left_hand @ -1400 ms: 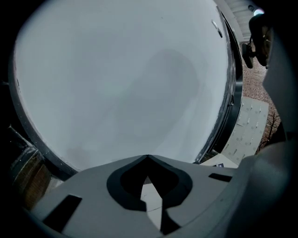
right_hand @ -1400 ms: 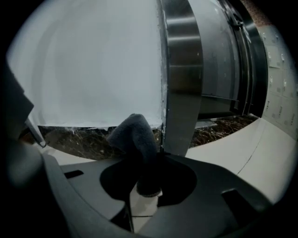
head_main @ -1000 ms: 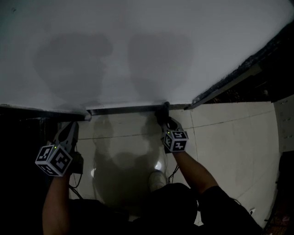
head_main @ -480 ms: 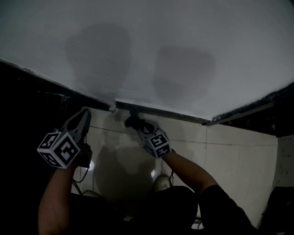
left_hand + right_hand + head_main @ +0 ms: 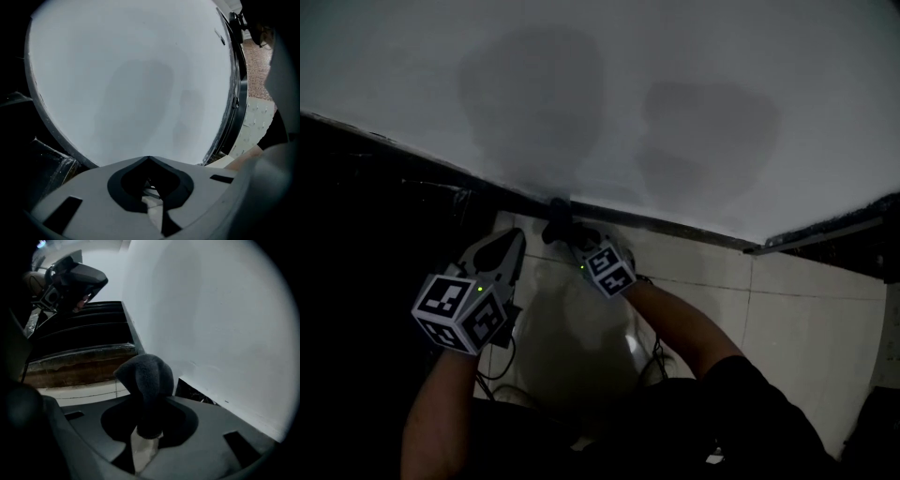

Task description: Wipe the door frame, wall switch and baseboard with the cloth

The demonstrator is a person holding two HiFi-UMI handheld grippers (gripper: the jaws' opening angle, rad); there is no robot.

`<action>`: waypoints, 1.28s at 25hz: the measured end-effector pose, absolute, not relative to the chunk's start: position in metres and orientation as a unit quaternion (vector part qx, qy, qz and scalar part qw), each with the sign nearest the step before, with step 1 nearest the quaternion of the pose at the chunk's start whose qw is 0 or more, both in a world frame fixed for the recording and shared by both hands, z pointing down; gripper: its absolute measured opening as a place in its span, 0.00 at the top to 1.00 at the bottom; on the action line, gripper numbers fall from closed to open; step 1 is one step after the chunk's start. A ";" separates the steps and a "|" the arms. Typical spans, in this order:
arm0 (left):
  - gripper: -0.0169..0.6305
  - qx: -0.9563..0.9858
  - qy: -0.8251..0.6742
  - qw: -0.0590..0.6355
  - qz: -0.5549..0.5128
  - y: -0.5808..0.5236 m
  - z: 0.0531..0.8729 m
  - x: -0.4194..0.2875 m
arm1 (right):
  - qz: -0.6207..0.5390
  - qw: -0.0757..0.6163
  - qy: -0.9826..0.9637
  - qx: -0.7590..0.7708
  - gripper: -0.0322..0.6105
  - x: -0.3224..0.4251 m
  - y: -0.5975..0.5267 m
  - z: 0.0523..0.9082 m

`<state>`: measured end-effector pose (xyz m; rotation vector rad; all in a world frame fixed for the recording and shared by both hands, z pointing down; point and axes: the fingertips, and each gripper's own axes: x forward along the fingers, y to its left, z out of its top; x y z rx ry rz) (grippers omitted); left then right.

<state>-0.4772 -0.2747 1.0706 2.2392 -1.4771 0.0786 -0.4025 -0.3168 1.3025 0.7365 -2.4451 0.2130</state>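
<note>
Jutting from the right tool point(image 5: 146, 430) is the cloth point(image 5: 146, 376)

Wall point(image 5: 694, 66) above baseboard point(image 5: 675, 228), floor point(image 5: 787, 309) below; cloth point(image 5: 555, 221), in right hand-held gripper point(image 5: 566, 234), at baseboard; left hand-held gripper point(image 5: 512, 238) just beside, leftward.

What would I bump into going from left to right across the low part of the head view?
left gripper → dark cloth, pinched in the right gripper → the person's right arm → pale floor tiles
</note>
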 end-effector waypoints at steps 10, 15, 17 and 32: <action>0.99 0.812 -0.522 0.261 -0.009 -0.271 1.063 -0.480 | 0.101 0.300 -0.860 0.401 0.80 -0.343 -0.359 1.332; 0.99 0.806 -0.527 0.268 -0.020 -0.275 1.065 -0.479 | 0.092 0.304 -0.846 0.428 0.80 -0.305 -0.361 1.332; 0.99 0.812 -0.521 0.262 -0.022 -0.276 1.061 -0.470 | 0.084 0.310 -0.842 0.434 0.80 -0.289 -0.360 1.333; 0.99 0.821 -0.511 0.254 0.019 -0.296 1.080 -0.426 | 0.101 0.335 -0.796 0.494 0.80 -0.162 -0.351 1.338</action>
